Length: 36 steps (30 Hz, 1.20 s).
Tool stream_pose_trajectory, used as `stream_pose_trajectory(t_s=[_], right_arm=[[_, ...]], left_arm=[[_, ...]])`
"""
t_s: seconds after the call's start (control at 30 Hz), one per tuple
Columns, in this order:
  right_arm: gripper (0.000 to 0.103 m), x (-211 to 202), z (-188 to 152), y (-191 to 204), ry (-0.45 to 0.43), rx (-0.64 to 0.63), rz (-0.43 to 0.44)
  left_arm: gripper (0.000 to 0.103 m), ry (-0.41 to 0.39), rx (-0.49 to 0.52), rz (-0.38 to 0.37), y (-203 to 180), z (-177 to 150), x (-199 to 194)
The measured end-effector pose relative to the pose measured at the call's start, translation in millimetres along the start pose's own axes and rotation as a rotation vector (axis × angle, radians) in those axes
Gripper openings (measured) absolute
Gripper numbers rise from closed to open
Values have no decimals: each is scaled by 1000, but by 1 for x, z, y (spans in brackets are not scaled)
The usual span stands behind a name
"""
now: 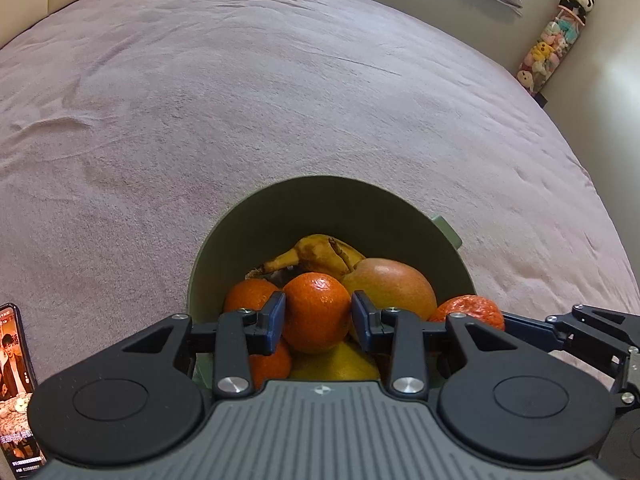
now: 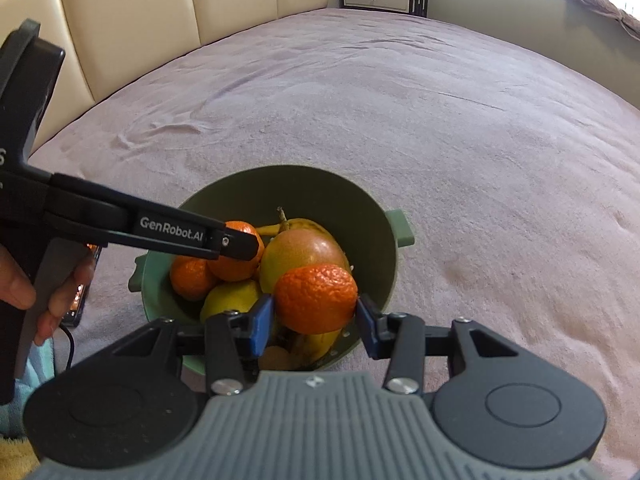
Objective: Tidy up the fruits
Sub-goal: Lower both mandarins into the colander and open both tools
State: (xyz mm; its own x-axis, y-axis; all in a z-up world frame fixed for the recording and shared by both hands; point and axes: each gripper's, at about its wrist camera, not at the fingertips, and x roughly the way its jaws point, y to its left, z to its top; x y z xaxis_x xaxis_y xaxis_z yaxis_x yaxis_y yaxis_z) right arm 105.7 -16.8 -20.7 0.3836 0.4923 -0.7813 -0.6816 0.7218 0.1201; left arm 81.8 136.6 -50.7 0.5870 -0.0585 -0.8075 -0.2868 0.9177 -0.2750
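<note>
1. Blue-padded left gripper (image 1: 318, 318): jaws narrowly parted, clamped on a tangerine (image 1: 316, 306) above the green bowl (image 1: 280, 208). Weak squeeze: it drops.
2. Right gripper (image 2: 316, 314): jaws likewise pinch a wrinkled tangerine (image 2: 316, 298); soft peel may slip.
3. Bowl sits on a soft bed (image 2: 440, 100); the piled apple (image 2: 304, 254) and banana (image 1: 316, 254) may shift, or the bowl tip.

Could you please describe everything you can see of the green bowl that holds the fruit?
The round, matte sage-green bowl, plastic-looking, sits upright on the mauve plush bed cover. It has deep plain walls, and a small flat lug handle juts out on each of two opposite sides. Small holes show low on its inner wall in the right wrist view. It is heaped with oranges, a lemon, a red-yellow apple and browned bananas. Both grippers reach over its near rim; whether either touches the rim cannot be told.
</note>
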Motion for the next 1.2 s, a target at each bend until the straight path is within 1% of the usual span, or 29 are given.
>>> stream_pose_trajectory(t_s=[0.13,0.2,0.4,0.53,0.67,0.77,1.2], right_arm=[[42,-3,6,-3,-37,16,0],[42,-3,11,-5,-54,26,0],[42,6,32,-12,-86,71,4],[42,23,46,-14,-88,96,5],[42,49,60,-16,-61,116,20],[42,64,64,-14,-33,124,14],[43,91,57,-14,40,137,-39]], left_arm=[[41,-14,-16,-6,3,2,-1],[46,-20,-23,-16,3,3,-4],[48,-64,-70,-3,9,11,-17],[48,-72,-120,21,17,13,-17],[48,-74,-156,28,25,15,-17],[48,-72,-166,27,27,14,-18],[48,-39,-159,34,24,14,-14]])
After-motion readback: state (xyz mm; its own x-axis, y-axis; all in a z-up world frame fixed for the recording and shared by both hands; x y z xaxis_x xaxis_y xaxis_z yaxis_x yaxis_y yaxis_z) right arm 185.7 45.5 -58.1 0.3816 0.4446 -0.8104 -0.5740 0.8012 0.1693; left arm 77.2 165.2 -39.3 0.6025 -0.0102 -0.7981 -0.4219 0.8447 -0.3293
